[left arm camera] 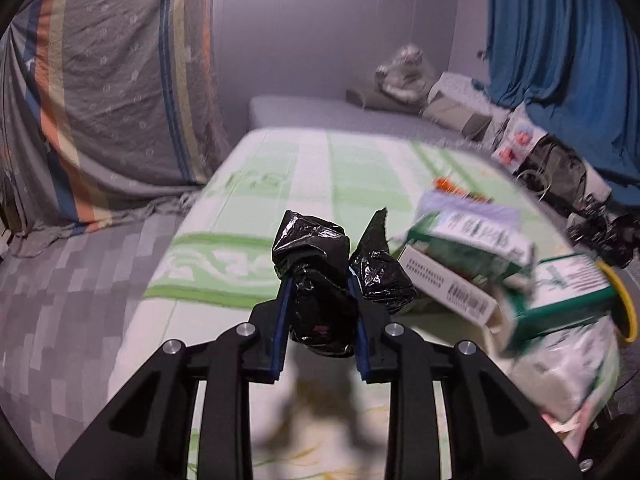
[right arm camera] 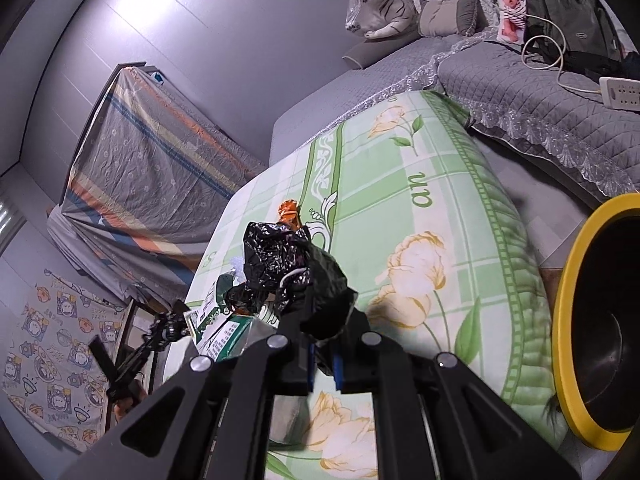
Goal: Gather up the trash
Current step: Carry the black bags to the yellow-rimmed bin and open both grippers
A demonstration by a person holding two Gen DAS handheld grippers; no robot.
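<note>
In the left wrist view my left gripper (left arm camera: 320, 286) is shut on a crumpled black plastic bag (left arm camera: 308, 240), its blue pads pressing both sides, lifted above the green floral sheet (left arm camera: 248, 208). A second black bag scrap (left arm camera: 380, 272) sits just right of it, beside a white box (left arm camera: 448, 290) and torn green-and-white cartons (left arm camera: 468, 244). In the right wrist view my right gripper (right arm camera: 324, 320) is shut on another wad of black plastic bag (right arm camera: 280, 252) that hides its fingertips. An orange wrapper (right arm camera: 290, 212) lies beyond it, and a green carton (right arm camera: 222, 332) to its left.
A black bin with a yellow rim (right arm camera: 564, 320) stands at the right edge of the sheet, also seen as the yellow rim (left arm camera: 628, 304). A striped cloth-covered frame (left arm camera: 112, 92) stands left. Pillows, a plush tiger (right arm camera: 380, 12), a backpack (right arm camera: 568, 16) and a power strip (right arm camera: 622, 92) lie behind.
</note>
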